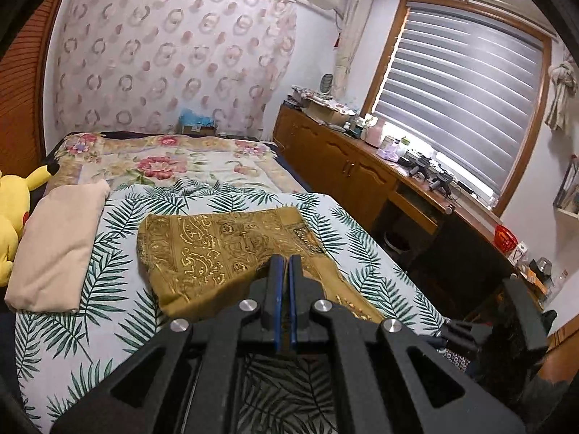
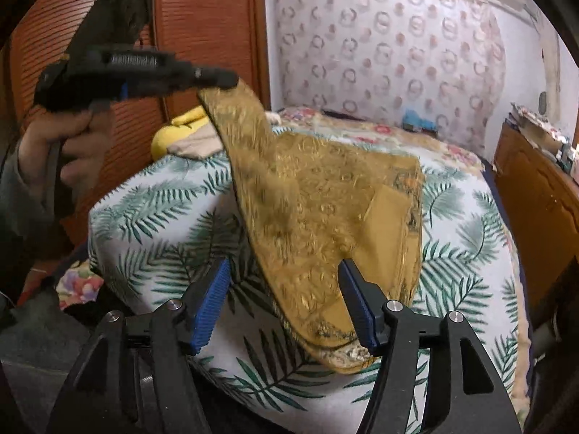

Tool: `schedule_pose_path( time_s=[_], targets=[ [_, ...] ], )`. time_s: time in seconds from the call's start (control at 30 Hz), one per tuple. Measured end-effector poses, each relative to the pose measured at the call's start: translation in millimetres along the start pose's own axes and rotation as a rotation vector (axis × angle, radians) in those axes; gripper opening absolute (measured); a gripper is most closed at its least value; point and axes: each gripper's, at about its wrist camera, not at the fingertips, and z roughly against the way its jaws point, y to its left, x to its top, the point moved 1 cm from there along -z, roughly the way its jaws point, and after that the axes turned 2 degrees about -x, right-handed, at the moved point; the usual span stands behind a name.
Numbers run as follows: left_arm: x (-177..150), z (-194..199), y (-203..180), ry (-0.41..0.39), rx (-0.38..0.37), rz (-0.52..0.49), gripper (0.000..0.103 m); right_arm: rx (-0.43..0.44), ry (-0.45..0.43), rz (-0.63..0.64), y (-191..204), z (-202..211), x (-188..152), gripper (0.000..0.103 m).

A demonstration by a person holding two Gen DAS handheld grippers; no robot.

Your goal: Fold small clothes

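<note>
My left hand-held gripper (image 1: 284, 258) is matt black plastic with shiny round metal pins, and its pads are blue ribbed rubber. My right hand-held gripper (image 2: 284, 271) has the same finish. The cloth (image 1: 217, 249) I hold is a thin mustard fabric with a glossy gold print. The bed cover (image 1: 119, 264) is soft matt cotton with green leaves. The folded beige cloth (image 1: 58, 249) looks smooth and matt. The toy (image 1: 12, 209) is yellow plush. The cabinet (image 1: 336, 159) is varnished wood, a little glossy.
</note>
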Motion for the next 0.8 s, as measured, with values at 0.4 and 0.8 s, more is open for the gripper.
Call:
schedule_pose_path(
  time_s=[0.4,0.8],
  targets=[
    [0.6,-0.7,7.2,-0.017,0.067,-0.007,0.000,-0.030,0.079,-0.006,-28.4,-29.5,-25.2,0.010],
    [11.0,-0.4,36.9,-0.053,0.152,-0.005,0.000,-0.091,-0.056,0.023,-57.8,-22.6,34.9,0.002]
  ],
)
